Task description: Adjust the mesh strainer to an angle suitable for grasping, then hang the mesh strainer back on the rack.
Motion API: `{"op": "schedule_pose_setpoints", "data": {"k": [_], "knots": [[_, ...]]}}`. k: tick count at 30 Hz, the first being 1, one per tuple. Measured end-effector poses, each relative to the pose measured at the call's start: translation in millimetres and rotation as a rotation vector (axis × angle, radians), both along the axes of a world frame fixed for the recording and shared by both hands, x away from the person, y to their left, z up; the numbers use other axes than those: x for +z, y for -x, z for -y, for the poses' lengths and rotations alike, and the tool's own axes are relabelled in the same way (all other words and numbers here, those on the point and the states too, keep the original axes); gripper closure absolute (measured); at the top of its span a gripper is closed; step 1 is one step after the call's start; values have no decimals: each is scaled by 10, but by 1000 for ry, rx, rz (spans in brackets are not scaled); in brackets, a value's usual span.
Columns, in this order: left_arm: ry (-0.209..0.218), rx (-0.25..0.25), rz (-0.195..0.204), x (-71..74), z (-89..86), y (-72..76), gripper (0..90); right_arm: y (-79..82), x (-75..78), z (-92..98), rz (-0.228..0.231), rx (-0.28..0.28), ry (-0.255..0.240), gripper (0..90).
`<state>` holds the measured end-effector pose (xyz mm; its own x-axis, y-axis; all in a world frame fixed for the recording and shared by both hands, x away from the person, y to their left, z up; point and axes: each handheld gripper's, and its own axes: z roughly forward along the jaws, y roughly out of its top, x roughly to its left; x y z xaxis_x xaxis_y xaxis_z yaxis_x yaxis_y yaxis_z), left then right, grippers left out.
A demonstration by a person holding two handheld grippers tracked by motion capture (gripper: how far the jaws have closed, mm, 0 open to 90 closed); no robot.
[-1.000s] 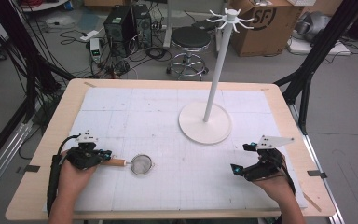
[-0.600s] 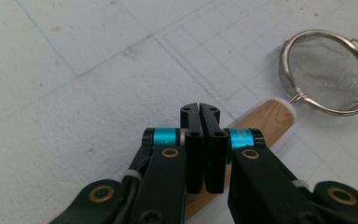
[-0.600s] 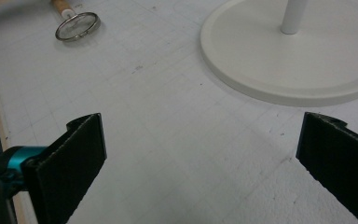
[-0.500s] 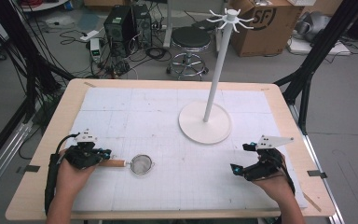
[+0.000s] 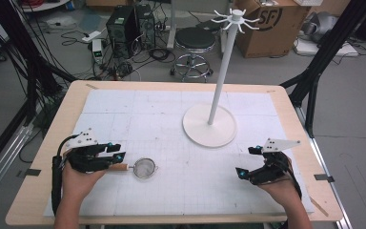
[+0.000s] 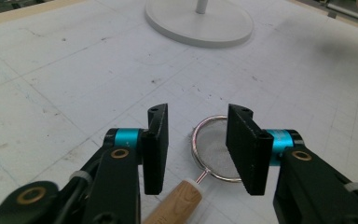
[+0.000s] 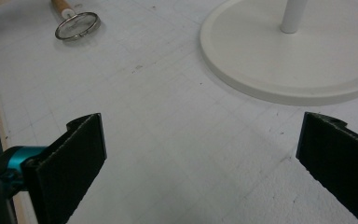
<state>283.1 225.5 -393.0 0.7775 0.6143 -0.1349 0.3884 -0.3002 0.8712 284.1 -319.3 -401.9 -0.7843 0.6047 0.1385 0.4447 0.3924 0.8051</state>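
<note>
- At the near left of the worktop [image 5: 286,102], my left gripper [image 6: 196,142] has its jaws open astride the strainer's [image 5: 145,168] wooden handle [image 6: 175,204].
- My right gripper [image 5: 249,162], jaws wide open, holds nothing.
- Next, I judge: close on the handle, perhaps for the stand [image 5: 210,125].

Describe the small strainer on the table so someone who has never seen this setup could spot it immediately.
Start at the tall white hook stand on the white mat, then look toward the near left part of the table. There the strainer lies flat just in front of the left gripper, whose open fingers straddle its handle. It is the one small loose item: a round metal mesh bowl on a short wooden handle.
</note>
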Motion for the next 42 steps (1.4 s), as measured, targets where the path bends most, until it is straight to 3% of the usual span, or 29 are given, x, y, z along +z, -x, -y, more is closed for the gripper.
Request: {"op": "schedule_pose_setpoints", "data": {"k": [9,15,16,19,23,34,42], "knots": [[-7,25,16,26,-31,37,432,-16,-1,-17,3,5,3,4],[-22,-3,32,87,10,66,344,-15,19,-6,2,1,-10,4],[-18,-10,30,91,18,68,280,-21,7,-13,0,5,-9,4],[-17,-30,43,100,41,80,230,-30,-1,-19,1,8,-1,4],[-46,-37,45,94,56,66,162,-33,-1,-17,-2,10,-4,4],[-103,-34,30,61,41,51,141,-26,6,-3,1,7,-6,4],[-208,-25,-2,37,-29,10,130,-27,7,0,3,5,-7,4]]}}
